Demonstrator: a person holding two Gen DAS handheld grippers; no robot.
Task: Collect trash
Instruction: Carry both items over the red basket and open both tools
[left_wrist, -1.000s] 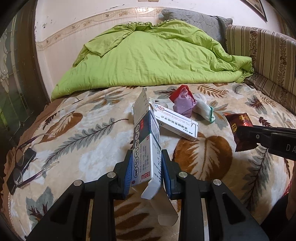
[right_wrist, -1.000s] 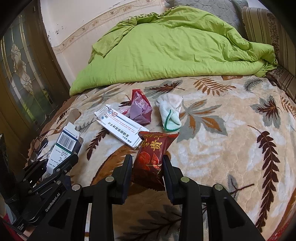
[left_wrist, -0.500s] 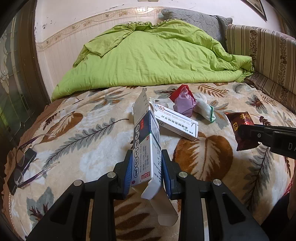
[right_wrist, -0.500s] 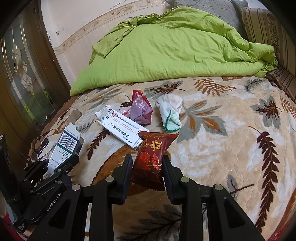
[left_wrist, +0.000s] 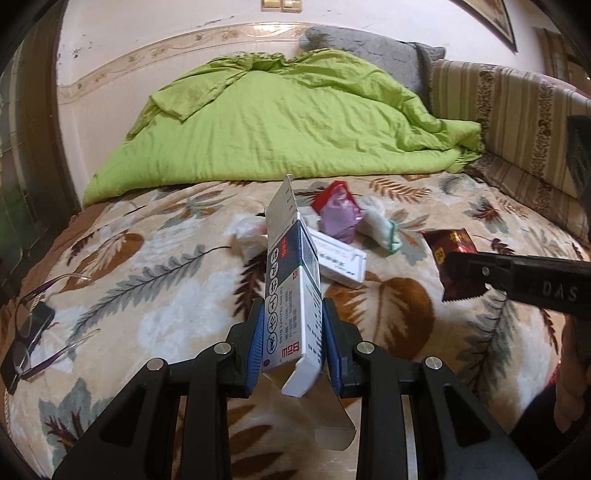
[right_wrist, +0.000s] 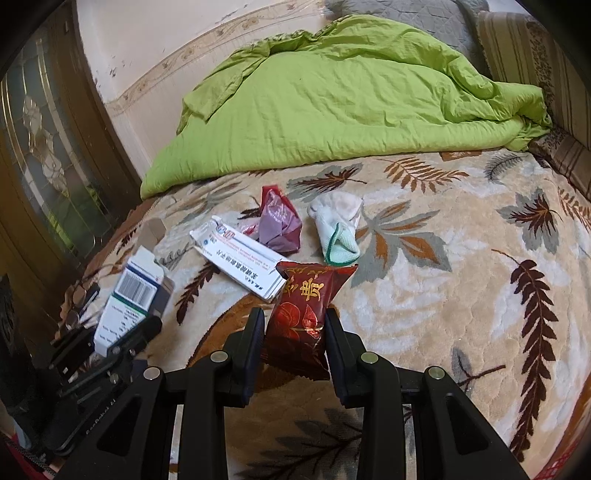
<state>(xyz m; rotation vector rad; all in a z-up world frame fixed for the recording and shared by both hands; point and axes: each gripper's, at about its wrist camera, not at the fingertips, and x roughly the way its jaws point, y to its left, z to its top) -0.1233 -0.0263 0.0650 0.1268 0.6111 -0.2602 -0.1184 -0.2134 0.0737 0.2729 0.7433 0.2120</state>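
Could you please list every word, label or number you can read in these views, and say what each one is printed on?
"DAS": side of the right gripper, seen from the left wrist view.
"贵": gold character on the red snack packet.
Barcode, digits unreadable: end flap of the blue-and-white box in the left gripper.
Long white box: Chinese print too small to read.
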